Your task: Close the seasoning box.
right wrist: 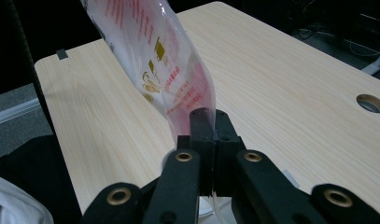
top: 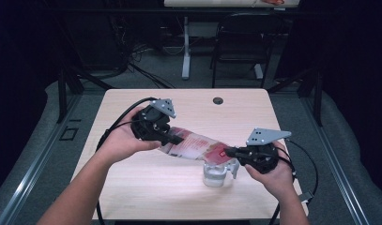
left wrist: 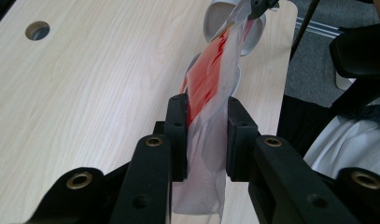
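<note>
A clear plastic pouch (top: 193,145) with red print hangs stretched between my two grippers above the wooden table (top: 146,187). My left gripper (top: 177,139) is shut on the pouch's left end; in the left gripper view the pouch (left wrist: 208,79) fills the gap between its jaws (left wrist: 204,105). My right gripper (top: 226,152) is shut tight on the pouch's other end, and in the right gripper view the pouch (right wrist: 155,56) rises from its pinched jaws (right wrist: 210,116). A clear cup (top: 216,174) stands on the table right under the right-hand end of the pouch.
A round cable hole (top: 217,100) sits near the table's far edge. Beyond the table stand a black chair (top: 245,37) and the white leg of another desk (top: 186,51). Cables trail from both grippers over the table's sides.
</note>
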{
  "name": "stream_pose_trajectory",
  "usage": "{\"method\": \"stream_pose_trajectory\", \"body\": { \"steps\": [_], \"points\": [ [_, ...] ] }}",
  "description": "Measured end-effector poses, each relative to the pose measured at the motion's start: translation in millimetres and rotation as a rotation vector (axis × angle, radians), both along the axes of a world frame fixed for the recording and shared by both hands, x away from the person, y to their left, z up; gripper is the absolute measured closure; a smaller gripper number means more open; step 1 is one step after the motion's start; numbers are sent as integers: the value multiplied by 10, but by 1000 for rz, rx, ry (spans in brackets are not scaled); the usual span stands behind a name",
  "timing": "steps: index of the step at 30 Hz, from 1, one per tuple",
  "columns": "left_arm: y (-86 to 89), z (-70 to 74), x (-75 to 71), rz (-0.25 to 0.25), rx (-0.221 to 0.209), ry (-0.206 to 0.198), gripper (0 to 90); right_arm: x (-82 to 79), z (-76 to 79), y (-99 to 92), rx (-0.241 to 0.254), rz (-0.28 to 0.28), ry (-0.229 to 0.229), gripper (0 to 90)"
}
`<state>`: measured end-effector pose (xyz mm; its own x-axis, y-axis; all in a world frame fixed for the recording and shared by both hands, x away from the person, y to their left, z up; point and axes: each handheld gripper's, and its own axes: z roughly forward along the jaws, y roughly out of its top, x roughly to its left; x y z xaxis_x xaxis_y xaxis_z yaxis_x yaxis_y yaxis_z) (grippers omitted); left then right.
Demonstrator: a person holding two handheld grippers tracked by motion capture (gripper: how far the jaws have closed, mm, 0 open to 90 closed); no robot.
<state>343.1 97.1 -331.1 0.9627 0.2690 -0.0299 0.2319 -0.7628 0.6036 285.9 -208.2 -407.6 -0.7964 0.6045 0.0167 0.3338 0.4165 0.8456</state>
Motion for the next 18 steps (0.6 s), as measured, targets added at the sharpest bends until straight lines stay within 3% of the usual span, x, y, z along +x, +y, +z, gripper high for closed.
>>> {"method": "stream_pose_trajectory", "body": {
  "steps": [9, 18],
  "points": [
    [101, -130, -11, 22, -37, 9, 750, 7, -13, 56, -6, -6, -10, 898],
    [200, -203, -13, 42, -79, 18, 755, 30, -32, 69, 25, -5, -15, 856]
  ]
}}
